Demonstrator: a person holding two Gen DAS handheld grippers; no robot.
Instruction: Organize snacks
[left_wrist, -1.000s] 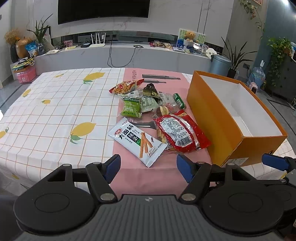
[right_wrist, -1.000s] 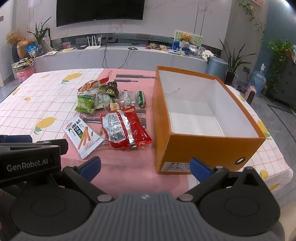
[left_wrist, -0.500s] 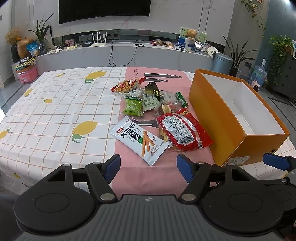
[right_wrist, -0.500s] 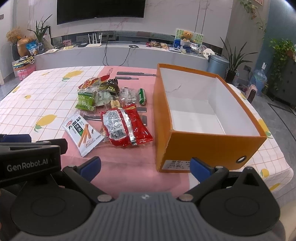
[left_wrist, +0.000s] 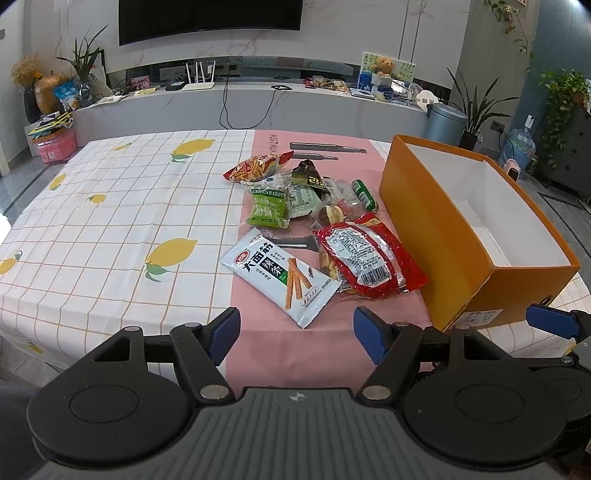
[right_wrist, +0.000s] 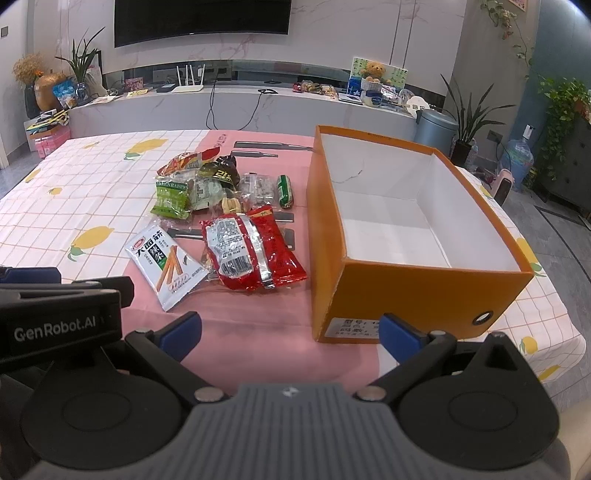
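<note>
We are holding the left gripper (left_wrist: 295, 328) and the right gripper (right_wrist: 290, 332) low over the near edge of the table (left_wrist: 110, 229), which is wearing a white lemon-print checked cloth with a pink runner down the middle. Both pairs of blue-padded jaws are standing wide apart with nothing between them.

The snacks are lying in a loose heap on the runner at about twelve o'clock from the left gripper and eleven o'clock from the right. Nearest us are sitting a flat white foil packet printed with orange sticks (left_wrist: 279, 275) and a crinkled red plastic bag with a white label (left_wrist: 367, 258), the bag's edge overlapping the packet's. Beyond them we are seeing a green raisin pouch (left_wrist: 267, 208), an orange-red chip bag (left_wrist: 256, 168), a small green roll (left_wrist: 365, 190) and several clear-wrapped pieces. The open orange cardboard box with a white interior (right_wrist: 417, 284) is standing empty at two o'clock from the left gripper, just beside the heap.

Hazards, as we are judging them:
- Flat foil is offering little to pinch, so pads may be sliding over it or catching the runner.
- Overlapping wrappers may be dragging neighbours along.
- The small green roll may be rolling off if nudged.
- The box's tall near wall may be snagging a low-carried packet.
</note>
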